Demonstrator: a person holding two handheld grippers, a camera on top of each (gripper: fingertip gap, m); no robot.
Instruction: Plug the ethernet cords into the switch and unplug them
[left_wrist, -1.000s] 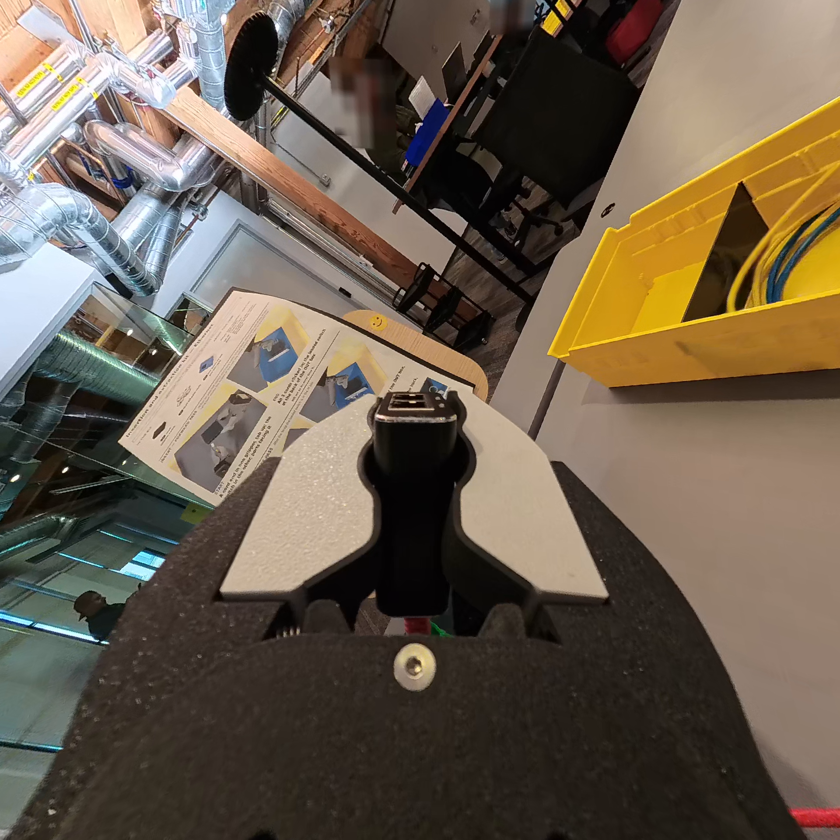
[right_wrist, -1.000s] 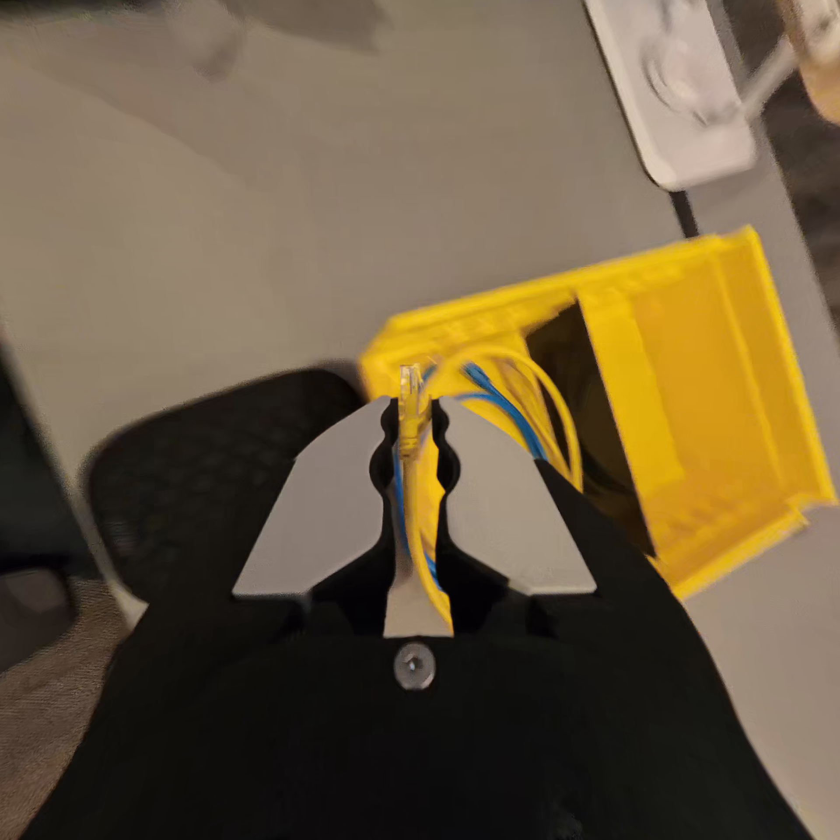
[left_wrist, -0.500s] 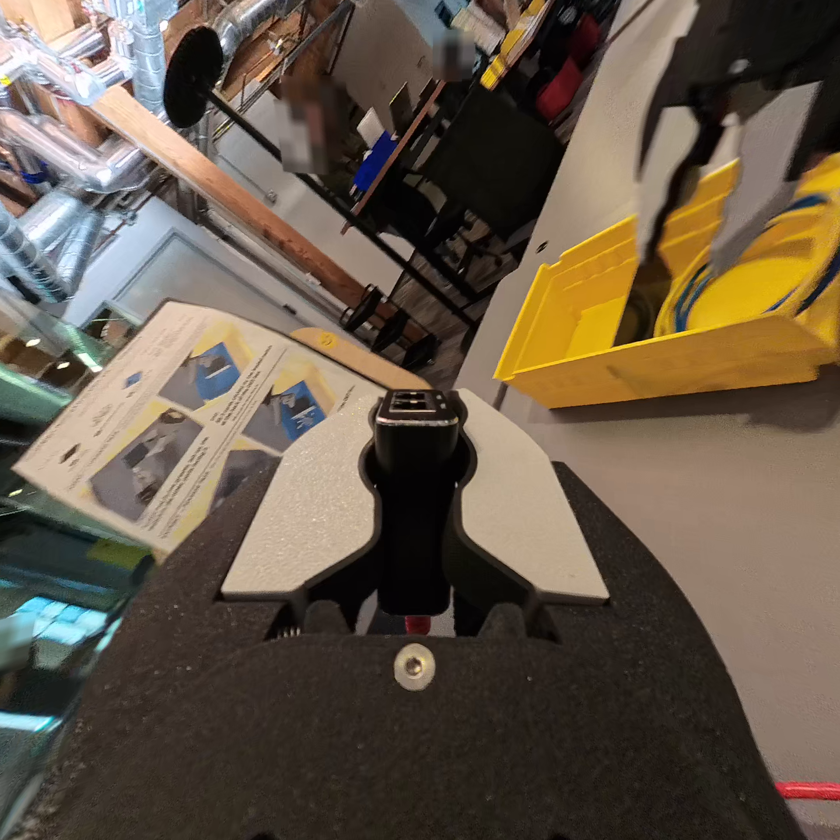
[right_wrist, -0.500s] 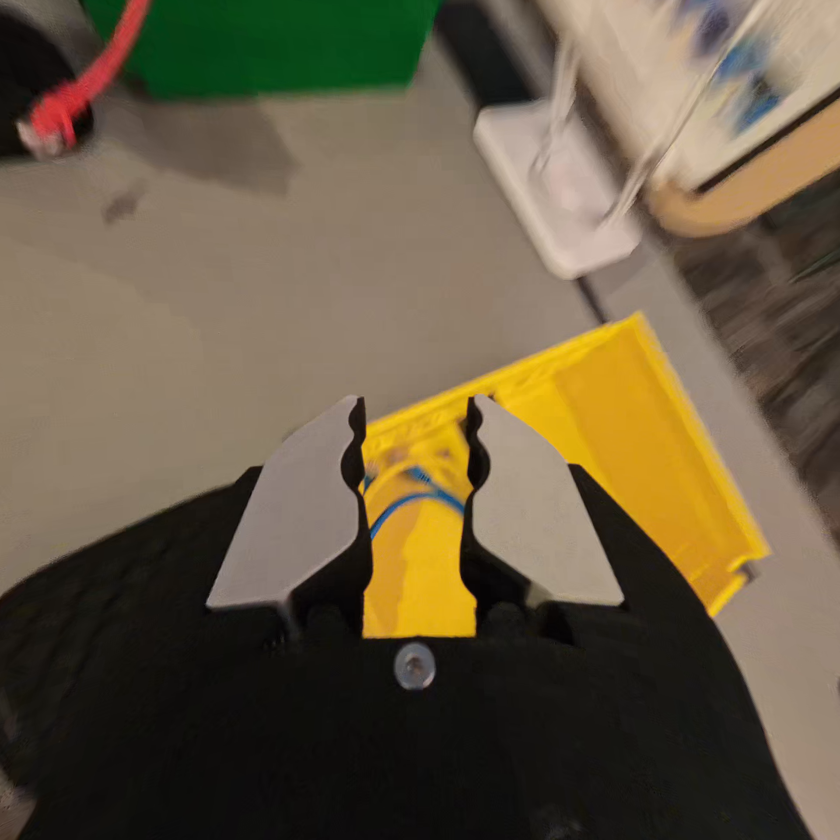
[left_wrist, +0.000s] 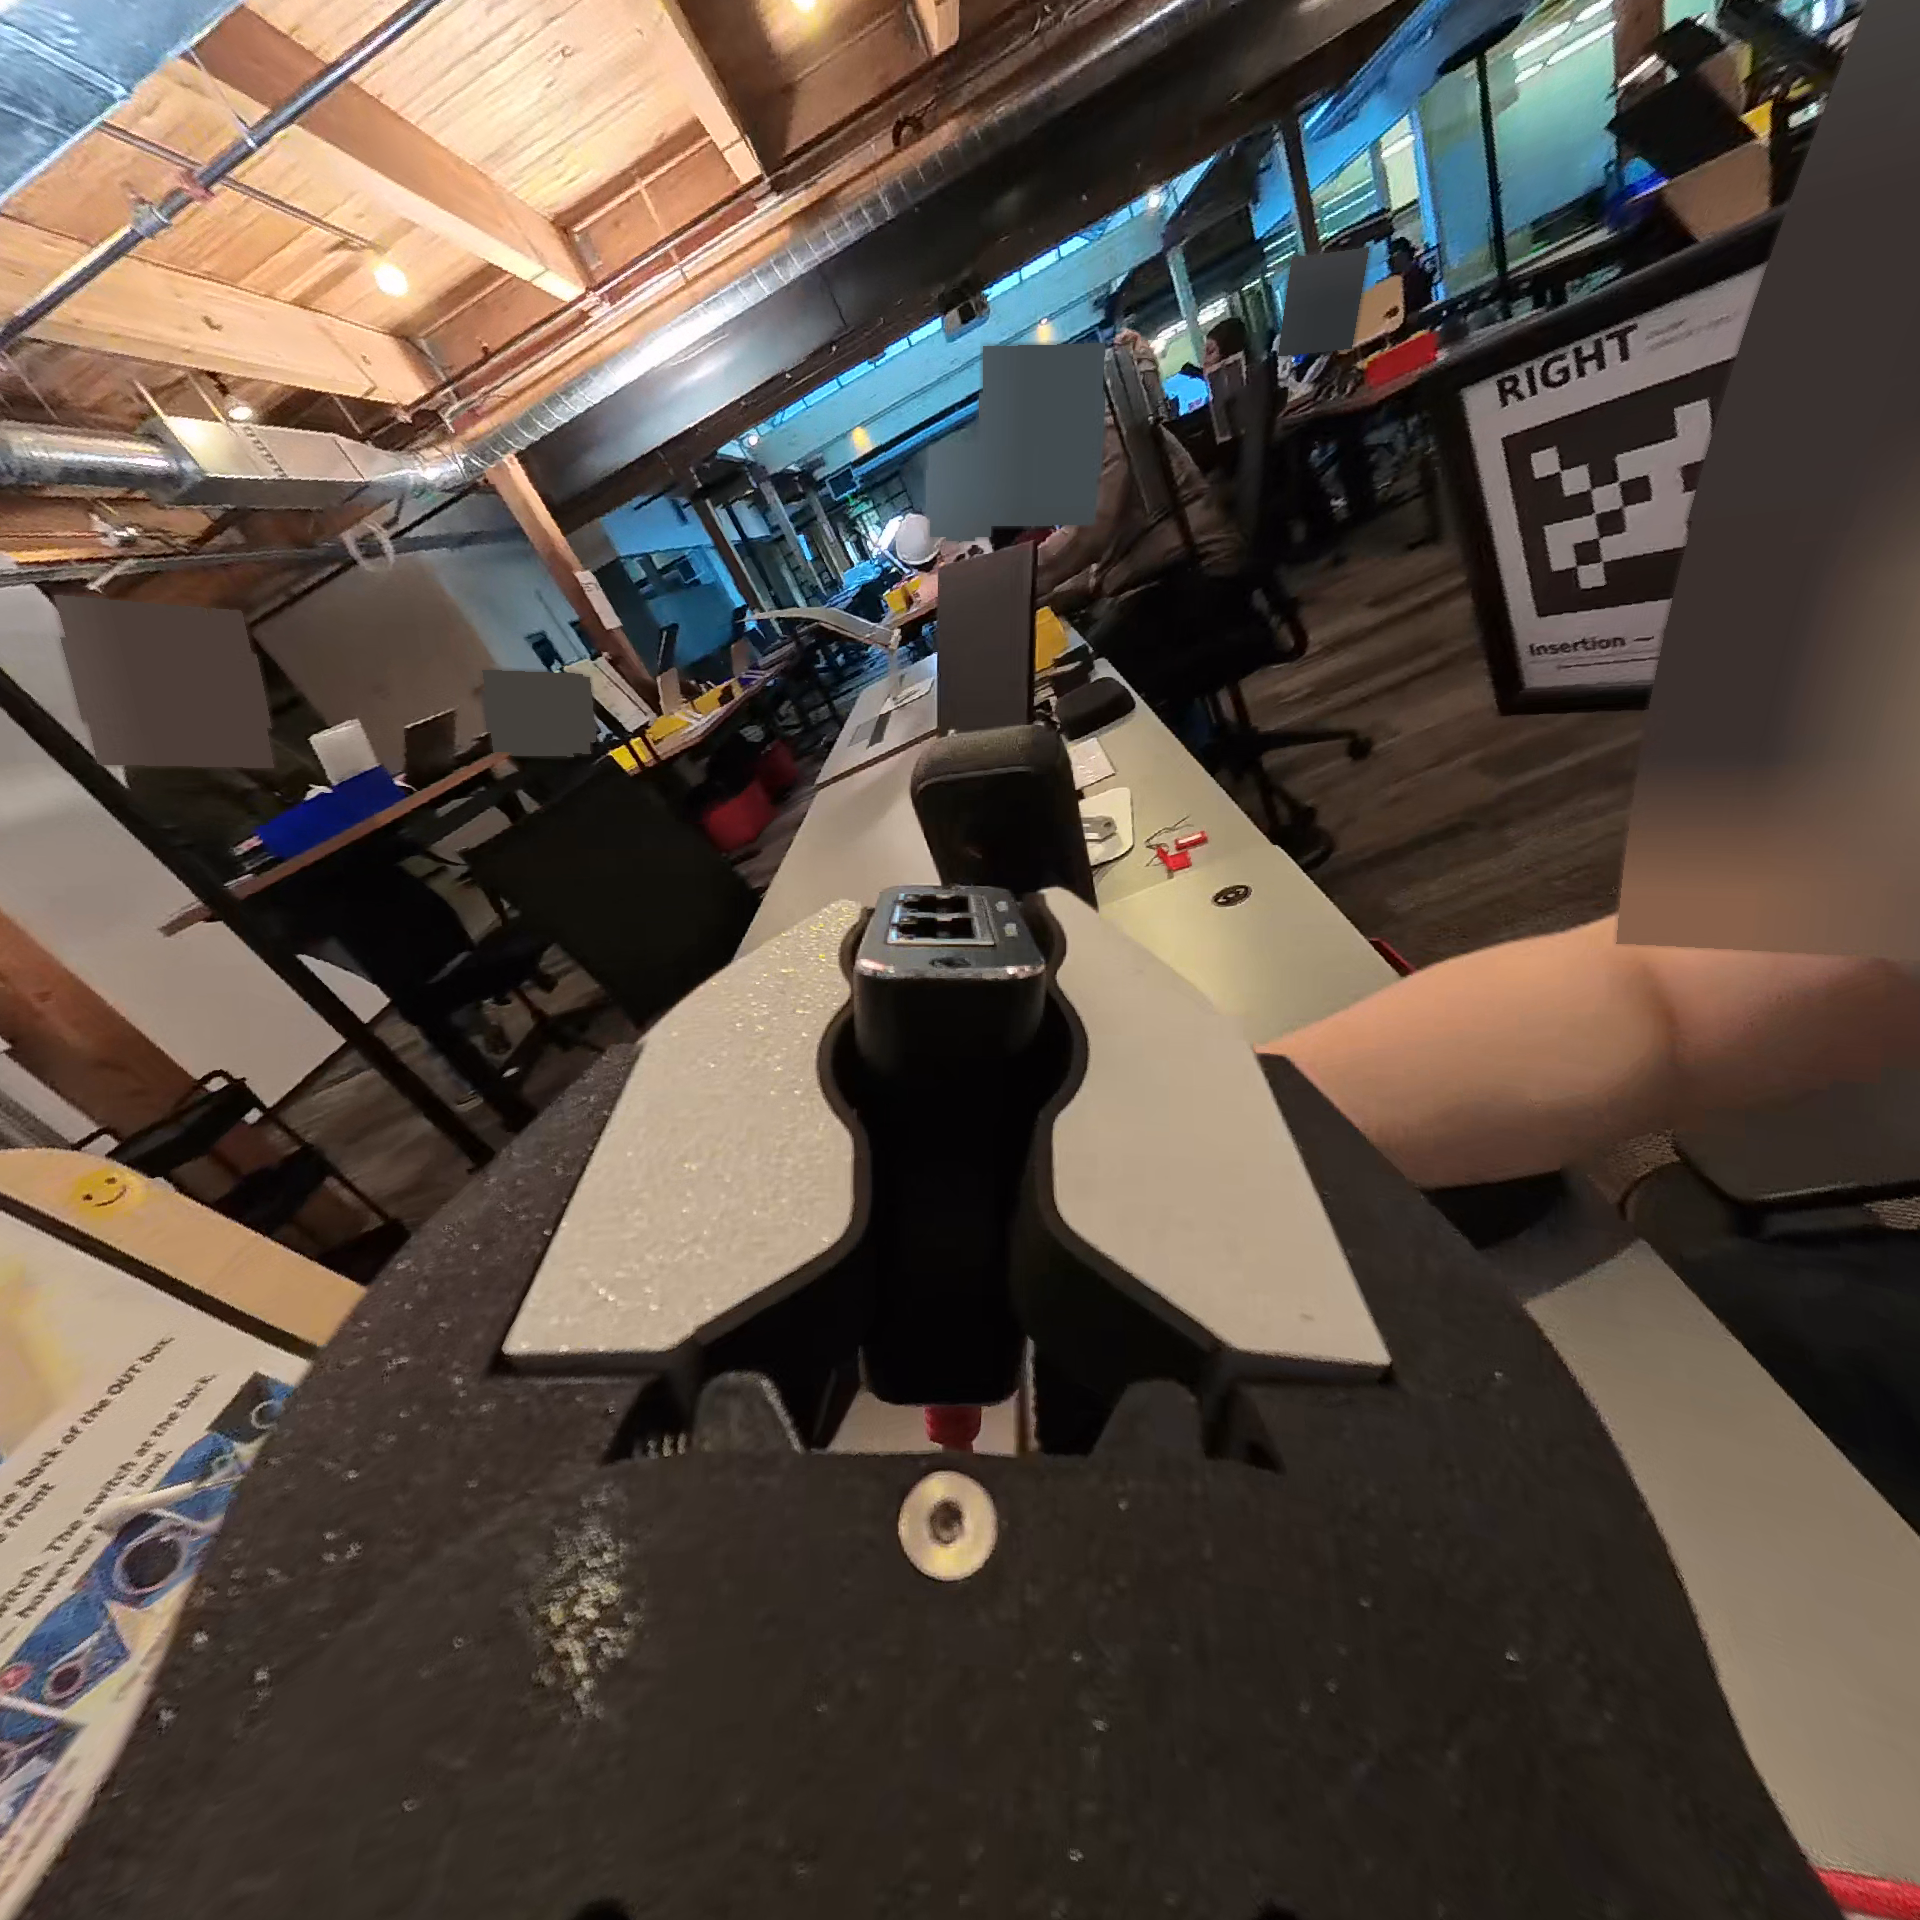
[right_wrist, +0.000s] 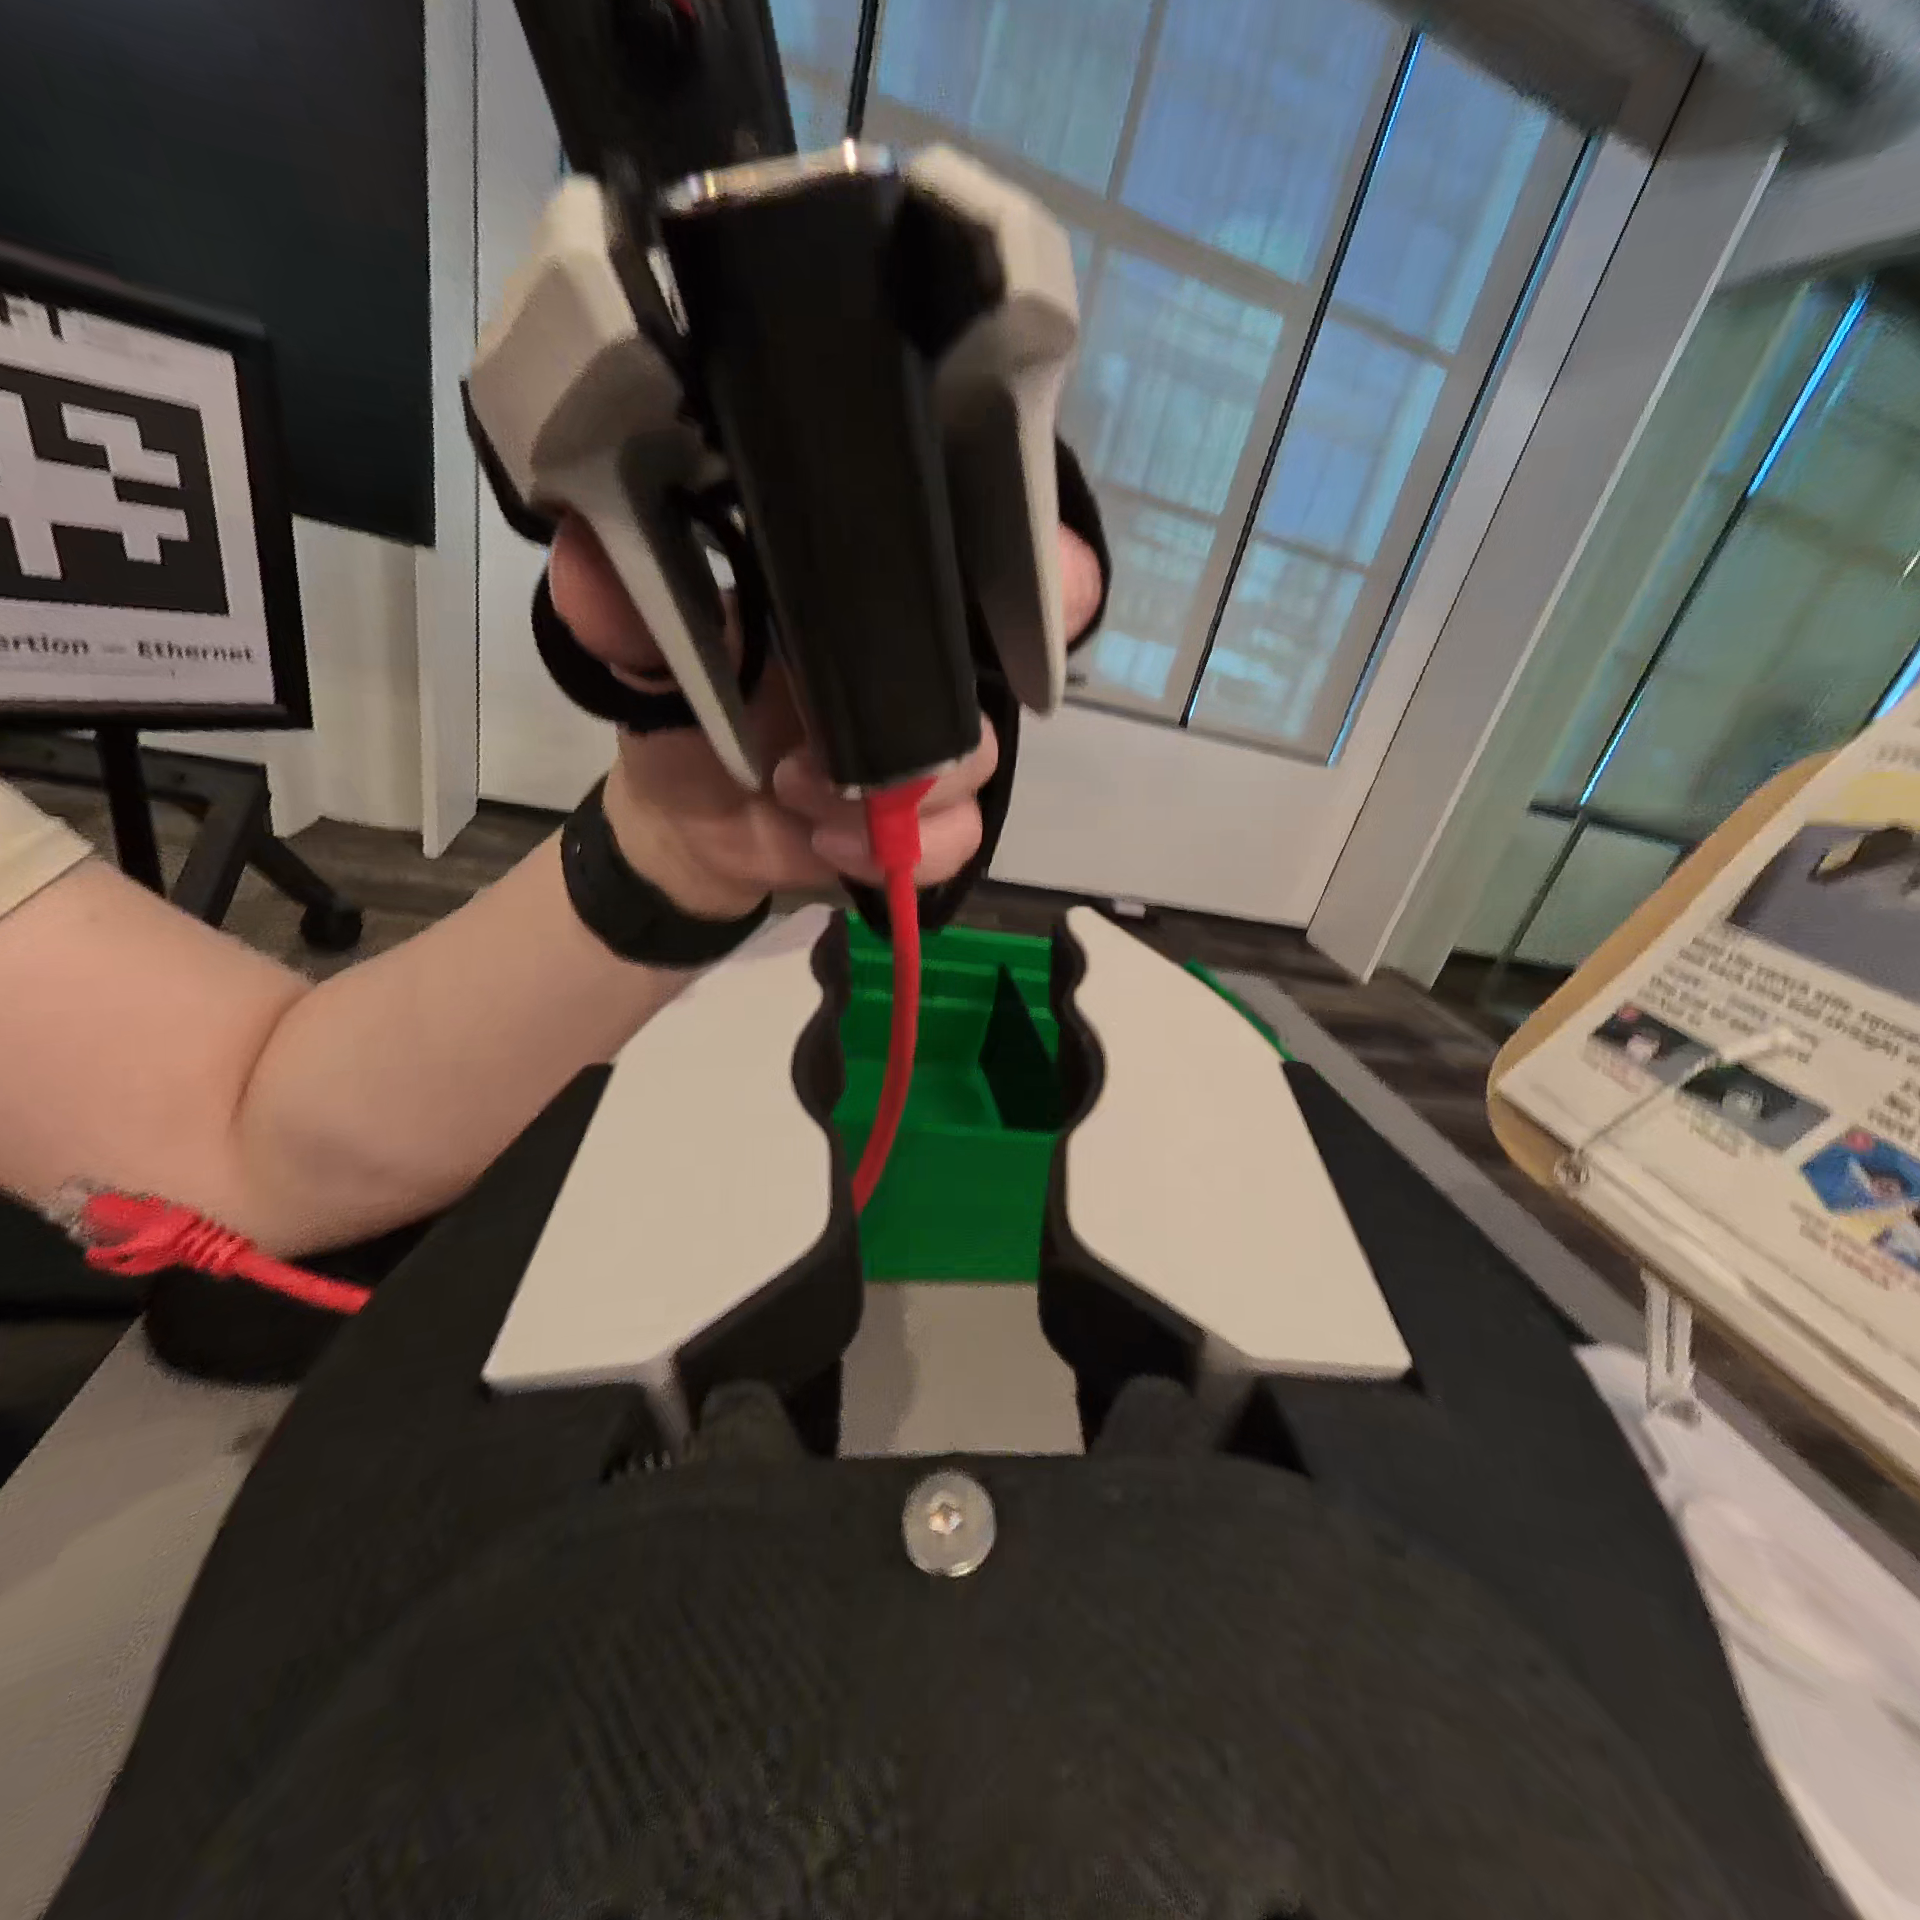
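Note:
My left gripper is shut on a black switch, held upright. Two empty ports show on the switch's far end. A red ethernet cord's plug sits in its near end. In the right wrist view the left gripper holds the switch up in the air. The red cord hangs from the switch and passes between my right gripper's fingers. The cord's other plug lies loose at the left. My right gripper is open and empty, below the switch.
A green bin stands on the grey table beyond the right gripper. An instruction sheet on a stand is at the right. A framed marker sign stands at the left. A person's forearm crosses the left wrist view. Spacing between my two grippers at the tips: around 10 cm.
The right gripper let go of the yellow cord over the yellow bin, opened, and swung round to face the left gripper. The left gripper tilted up with the switch.

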